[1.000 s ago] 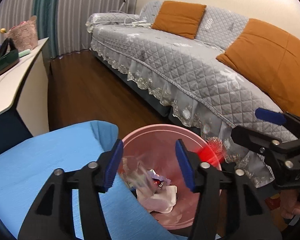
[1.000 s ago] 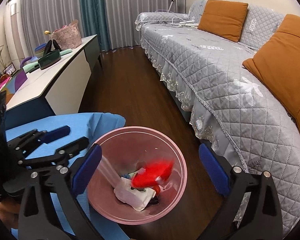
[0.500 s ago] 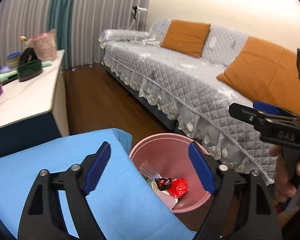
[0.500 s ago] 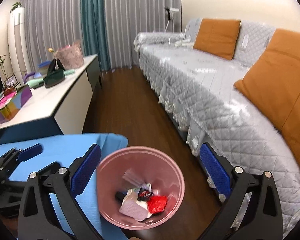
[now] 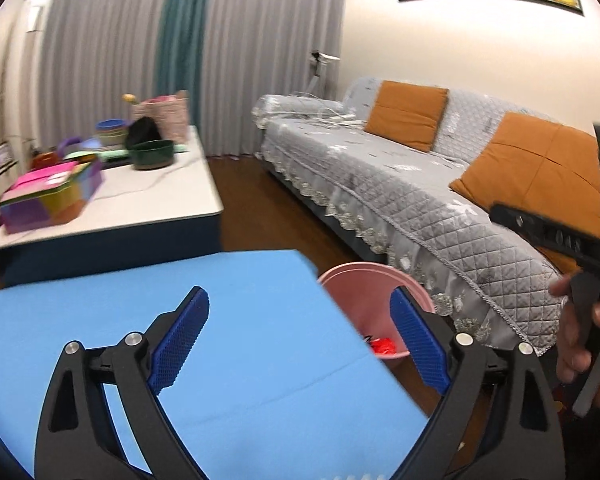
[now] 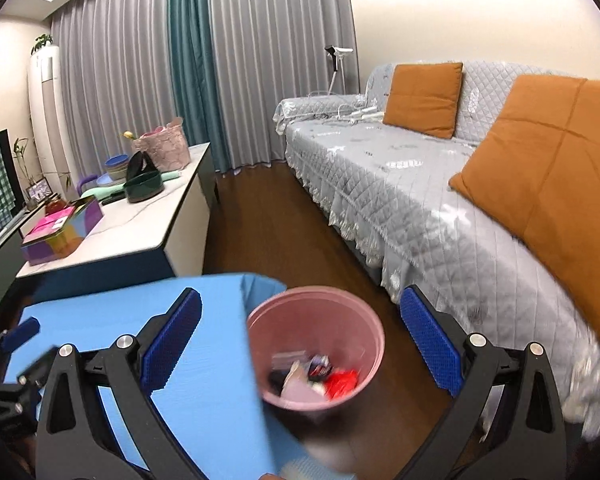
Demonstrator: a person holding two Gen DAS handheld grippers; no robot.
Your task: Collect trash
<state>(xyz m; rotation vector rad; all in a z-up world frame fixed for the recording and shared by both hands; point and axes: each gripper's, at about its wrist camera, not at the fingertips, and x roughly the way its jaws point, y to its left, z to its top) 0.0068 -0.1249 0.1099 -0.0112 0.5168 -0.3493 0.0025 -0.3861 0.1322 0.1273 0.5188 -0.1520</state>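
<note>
A pink trash bin point(image 6: 342, 312) stands on the floor beside a blue-covered table point(image 6: 204, 360). It holds several pieces of trash, among them a red wrapper point(image 6: 342, 382) and pale paper point(image 6: 298, 390). In the left wrist view the bin point(image 5: 360, 280) is partly hidden behind the table edge, with the red wrapper point(image 5: 382, 346) showing. My left gripper point(image 5: 300, 344) is open and empty above the blue table point(image 5: 240, 320). My right gripper point(image 6: 300, 344) is open and empty above the bin. The right gripper's body shows at the right of the left wrist view point(image 5: 560, 236).
A grey quilted sofa point(image 6: 440, 184) with orange cushions point(image 6: 424, 98) runs along the right. A white coffee table point(image 6: 140, 220) carries a colourful box point(image 6: 62, 232), a dark bowl point(image 6: 144, 188) and a pink basket point(image 6: 164, 148). Dark wood floor point(image 6: 268, 224) lies between.
A red wrapper dropped from the right gripper into the bin. Both grippers have since risen and pulled back from the bin, and the left jaws have opened wider.
</note>
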